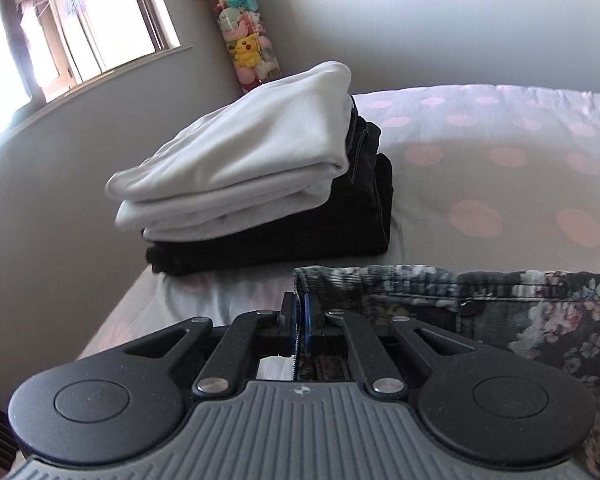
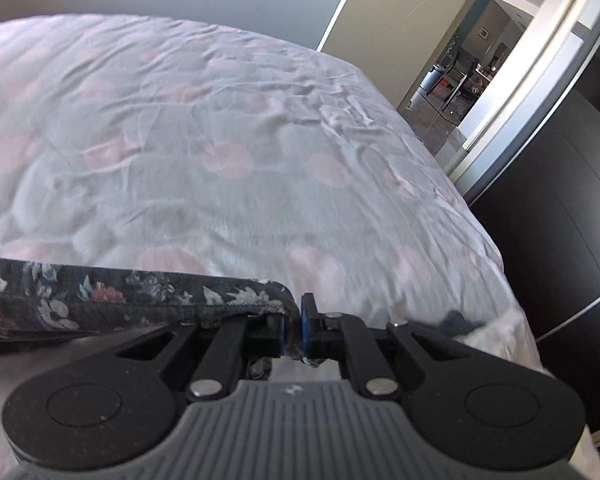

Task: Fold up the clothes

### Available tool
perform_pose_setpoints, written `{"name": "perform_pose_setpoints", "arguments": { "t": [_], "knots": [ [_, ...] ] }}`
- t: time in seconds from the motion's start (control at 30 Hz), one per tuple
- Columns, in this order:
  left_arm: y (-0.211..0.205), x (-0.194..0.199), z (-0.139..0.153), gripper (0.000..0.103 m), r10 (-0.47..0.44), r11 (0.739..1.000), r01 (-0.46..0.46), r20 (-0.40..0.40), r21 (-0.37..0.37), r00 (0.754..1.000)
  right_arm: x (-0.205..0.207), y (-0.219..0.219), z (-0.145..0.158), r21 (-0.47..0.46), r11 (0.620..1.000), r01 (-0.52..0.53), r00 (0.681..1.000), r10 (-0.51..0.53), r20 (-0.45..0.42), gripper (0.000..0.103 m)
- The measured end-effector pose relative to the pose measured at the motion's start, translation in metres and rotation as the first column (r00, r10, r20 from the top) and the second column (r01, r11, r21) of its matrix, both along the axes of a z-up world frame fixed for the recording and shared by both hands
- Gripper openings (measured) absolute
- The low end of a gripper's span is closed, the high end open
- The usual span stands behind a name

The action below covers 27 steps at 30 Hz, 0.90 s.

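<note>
A dark floral garment (image 1: 500, 300) with a waistband and a button stretches along the near edge of the bed. My left gripper (image 1: 300, 312) is shut on its left corner. In the right wrist view the same floral garment (image 2: 120, 296) runs in from the left, and my right gripper (image 2: 296, 328) is shut on its right corner. The garment hangs taut between the two grippers, just above the bedsheet. A stack of folded clothes, white (image 1: 240, 160) on top of black (image 1: 300, 236), sits on the bed's left side beyond the left gripper.
The bed has a pale sheet with pink dots (image 2: 220, 140). A wall and window (image 1: 60, 32) lie left, with a tube of plush toys (image 1: 244, 48) in the corner. A dark wardrobe (image 2: 560, 220) and an open doorway (image 2: 460, 72) stand right of the bed.
</note>
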<state>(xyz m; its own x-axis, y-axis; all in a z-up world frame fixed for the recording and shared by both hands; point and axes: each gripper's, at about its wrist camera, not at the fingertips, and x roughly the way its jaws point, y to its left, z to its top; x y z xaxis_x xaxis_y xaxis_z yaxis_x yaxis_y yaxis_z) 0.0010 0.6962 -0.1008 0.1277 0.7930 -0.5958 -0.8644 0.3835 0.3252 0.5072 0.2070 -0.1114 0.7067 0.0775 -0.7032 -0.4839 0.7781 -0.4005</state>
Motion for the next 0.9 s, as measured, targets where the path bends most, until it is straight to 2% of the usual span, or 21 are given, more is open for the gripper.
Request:
{"name": "perform_pose_setpoints", "arguments": {
  "t": [0.07,0.17,0.3,0.37,0.47,0.5,0.53,0.57,0.6,0.63,0.8,0.9],
  "knots": [
    [0.014,0.016,-0.016,0.005,0.003,1.000,-0.004,-0.031,-0.018,1.000,0.018,0.022,-0.014,-0.048,0.999,-0.007,1.000,0.007,0.010,0.009],
    [0.022,0.033,-0.040,0.005,-0.008,1.000,0.006,-0.086,-0.017,0.996,0.039,0.044,-0.031,-0.074,0.997,-0.018,1.000,0.019,0.019,0.009],
    [0.028,0.035,-0.060,0.005,0.006,0.999,-0.011,-0.103,-0.040,0.995,0.055,0.062,-0.047,-0.097,0.995,-0.015,1.000,0.018,0.025,0.015],
    [0.028,0.032,-0.063,0.006,0.005,0.999,-0.010,-0.098,-0.050,0.995,0.059,0.060,-0.047,-0.074,0.997,0.010,1.000,-0.008,0.027,0.028],
    [0.020,0.025,-0.059,0.008,-0.018,0.998,0.014,-0.080,-0.054,0.997,0.063,0.042,-0.035,0.057,0.997,0.052,0.999,-0.051,-0.013,0.040],
    [0.016,0.022,-0.055,0.011,-0.025,0.998,0.022,-0.067,-0.055,0.997,0.063,0.032,-0.028,0.126,0.990,0.066,0.998,-0.063,-0.026,0.044],
    [0.013,0.018,-0.051,0.013,-0.024,0.998,0.021,-0.052,-0.064,0.998,0.062,0.021,-0.021,0.203,0.976,0.081,0.996,-0.075,-0.038,0.056],
    [0.010,0.014,-0.048,0.020,-0.021,0.997,0.018,-0.037,-0.076,0.999,0.059,0.010,-0.014,0.281,0.954,0.103,0.994,-0.092,-0.050,0.069],
    [0.007,0.010,-0.044,0.028,-0.014,0.996,0.012,-0.021,-0.090,1.000,0.057,-0.002,-0.009,0.350,0.928,0.128,0.992,-0.112,-0.065,0.074],
    [0.003,0.006,-0.040,0.030,-0.008,0.995,0.008,-0.002,-0.101,1.000,0.055,-0.012,-0.005,0.399,0.904,0.155,0.988,-0.132,-0.084,0.078],
    [-0.030,-0.019,-0.034,0.037,0.028,0.990,-0.018,0.065,-0.141,0.997,0.051,-0.057,-0.015,0.497,0.806,0.322,0.946,-0.250,-0.207,0.074],
    [-0.052,-0.029,-0.042,0.039,0.047,0.989,-0.038,0.063,-0.143,0.997,0.052,-0.072,-0.037,0.543,0.740,0.396,0.916,-0.279,-0.287,0.064]
  ]
}}
